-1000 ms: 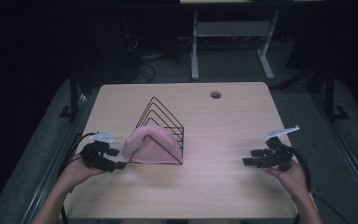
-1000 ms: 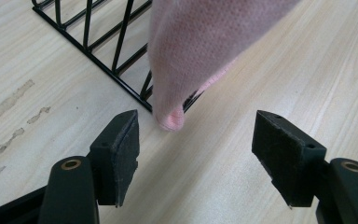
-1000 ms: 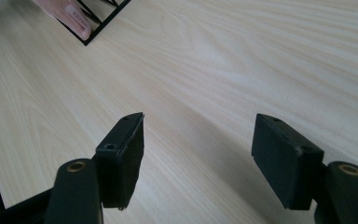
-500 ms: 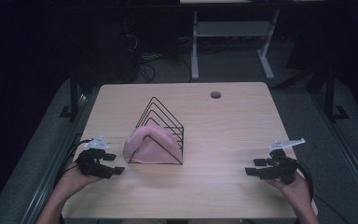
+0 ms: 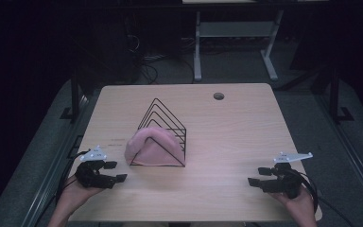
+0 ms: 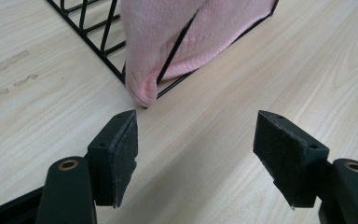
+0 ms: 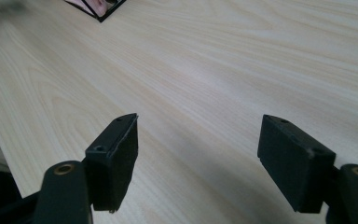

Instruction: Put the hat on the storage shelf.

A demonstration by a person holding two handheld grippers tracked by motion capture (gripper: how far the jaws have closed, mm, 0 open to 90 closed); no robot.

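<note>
Pink knitted cloth (image 5: 150, 145) lies draped over the near end of a black wire rack (image 5: 164, 124) that stands on the pale wooden table (image 5: 246, 123), and it sits just ahead of the left gripper (image 5: 119, 171), up and to the right of its tips as seen from the high view. Seen along that gripper's own jaws in the left gripper view, the cloth (image 6: 182, 42) hangs over the rack (image 6: 93, 44) directly beyond the left-hand pad, its lower fold close to that pad but apart from it; the jaws stand wide apart with only bare tabletop (image 6: 205, 154) between them, so the gripper holds nothing. The right gripper (image 5: 256, 176) hovers near the front right part of the table, well apart from the cloth, which lies far off to its left. Its jaws have just been opening and now stand wide, with nothing between them except wood grain (image 7: 200, 93); in the right gripper view a corner of the rack (image 7: 103, 10) with a scrap of pink shows far ahead at the upper left. Both grippers sit in a person's hands near the table's front edge, their jaws pointing inward toward each other
</note>
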